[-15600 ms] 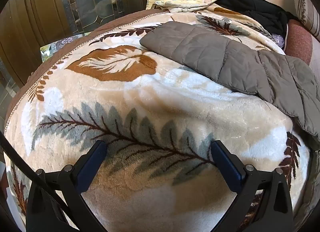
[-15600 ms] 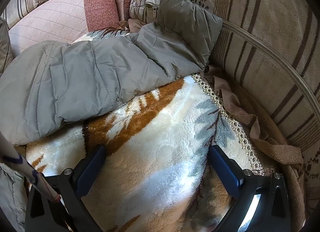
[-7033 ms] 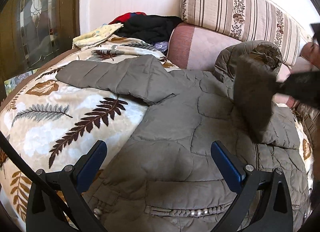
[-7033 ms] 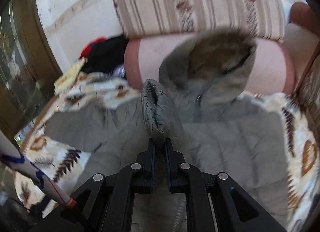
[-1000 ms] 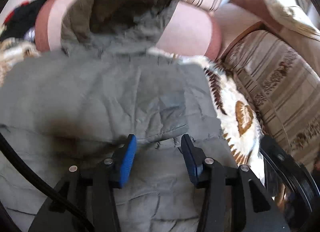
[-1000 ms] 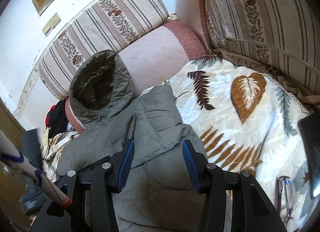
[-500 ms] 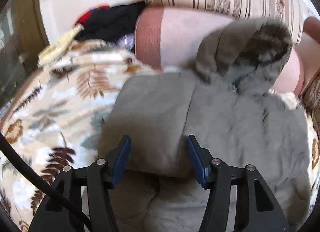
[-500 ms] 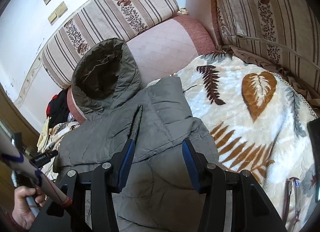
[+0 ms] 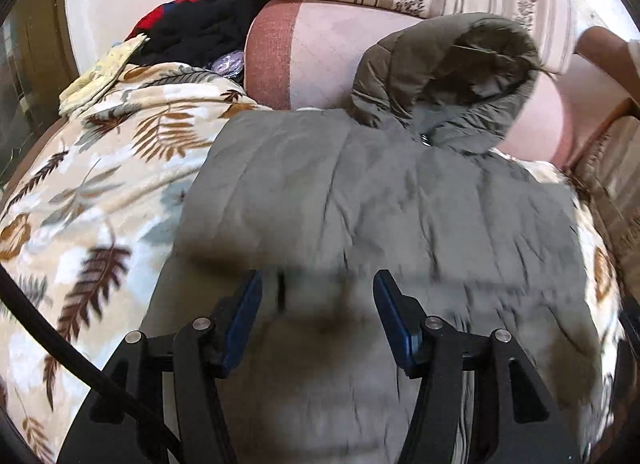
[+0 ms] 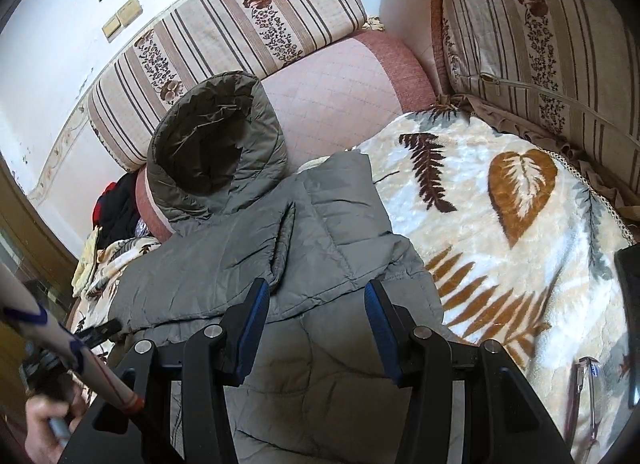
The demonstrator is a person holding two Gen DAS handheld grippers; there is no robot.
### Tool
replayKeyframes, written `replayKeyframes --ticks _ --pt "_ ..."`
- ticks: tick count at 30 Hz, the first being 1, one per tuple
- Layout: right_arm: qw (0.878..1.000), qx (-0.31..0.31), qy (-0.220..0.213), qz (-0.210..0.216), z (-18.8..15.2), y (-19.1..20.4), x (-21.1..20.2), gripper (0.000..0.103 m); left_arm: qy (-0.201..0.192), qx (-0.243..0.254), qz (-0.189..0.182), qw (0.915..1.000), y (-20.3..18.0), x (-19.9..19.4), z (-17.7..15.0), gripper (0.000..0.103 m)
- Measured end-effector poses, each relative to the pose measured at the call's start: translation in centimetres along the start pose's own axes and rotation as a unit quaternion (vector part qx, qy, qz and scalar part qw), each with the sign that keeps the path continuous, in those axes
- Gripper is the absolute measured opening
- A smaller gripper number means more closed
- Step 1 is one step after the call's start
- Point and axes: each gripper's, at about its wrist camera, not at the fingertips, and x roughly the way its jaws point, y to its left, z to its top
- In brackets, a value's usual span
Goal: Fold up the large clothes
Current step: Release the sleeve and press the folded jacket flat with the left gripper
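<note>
Grey puffer jacket (image 10: 320, 232) lies flat on leaf-print blanket (image 10: 520, 232), hood (image 10: 216, 144) against pink bolster (image 10: 340, 92); striped cushions (image 10: 240, 20) behind. Left gripper (image 9: 318, 314), right gripper (image 10: 314, 314) above jacket, jaws apart, empty.

Matt quilted jacket (image 10: 320, 232) on plush fleece blanket (image 10: 520, 264).

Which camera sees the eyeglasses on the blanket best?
The right wrist view. The eyeglasses lie on the leaf-print blanket at its lower right, beside the gray coat. The left wrist view shows no glasses at all, only coat and blanket.
</note>
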Motion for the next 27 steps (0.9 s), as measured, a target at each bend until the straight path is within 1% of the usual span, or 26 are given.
replayKeyframes --ticks 1,4,6,8,10,13,16,19,20,22,24,27 --pt "1.0 -0.002 0.0 -0.001 0.0 0.1 0.0 0.054 0.001 0.001 0.001 1.0 0.1 -0.6 -0.8 0.057" --pt "1.0 -0.007 0.003 0.002 -0.1 0.2 0.0 0.054 0.005 0.008 0.021 0.9997 0.6 -1.9 -3.9 0.057" --pt "1.0 -0.014 0.01 0.002 -0.3 0.5 0.3 0.054 0.024 -0.006 0.033 0.9991 1.3 -1.8 -6.1 0.057" --pt "1.0 -0.021 0.019 0.002 -0.6 0.9 0.6 0.054 0.038 -0.031 0.03 0.9983 2.0 -1.6 -7.5 0.057" --pt "0.999 -0.03 0.026 0.003 -1.0 1.3 1.0 0.054 0.05 -0.045 0.028 0.9973 2.2 -1.7 -8.7 0.057" --pt "0.999 -0.035 0.033 0.008 -1.3 1.7 1.0 0.054 0.046 -0.057 0.018 0.9972 1.1 -3.0 -9.3 0.057" --pt "0.999 -0.04 0.025 0.004 -1.3 1.7 0.7 0.054 0.028 -0.057 0.005 0.998 -0.5 -5.2 -9.2 0.057" --pt "0.999 -0.038 0.021 0.001 -1.2 1.4 0.4 0.054 0.003 -0.053 -0.012 0.9985 -2.5 -8.6 -8.6 0.057" --pt "0.999 -0.037 0.02 0.001 -1.2 1.3 0.3 0.054 -0.009 -0.055 -0.02 0.9982 -3.3 -10.3 -8.3 0.057" --pt "0.999 -0.036 0.018 -0.001 -1.2 1.1 0.1 0.054 -0.019 -0.059 -0.035 0.9974 -4.3 -12.4 -7.8 0.057" --pt "0.999 -0.036 0.019 0.0 -1.3 1.0 0.0 0.054 -0.035 -0.066 -0.058 0.9955 -5.3 -15.2 -7.5 0.057" --pt "0.999 -0.036 0.019 0.001 -1.3 0.9 -0.1 0.054 -0.058 -0.061 -0.074 0.9937 -6.5 -19.0 -7.1 0.057"
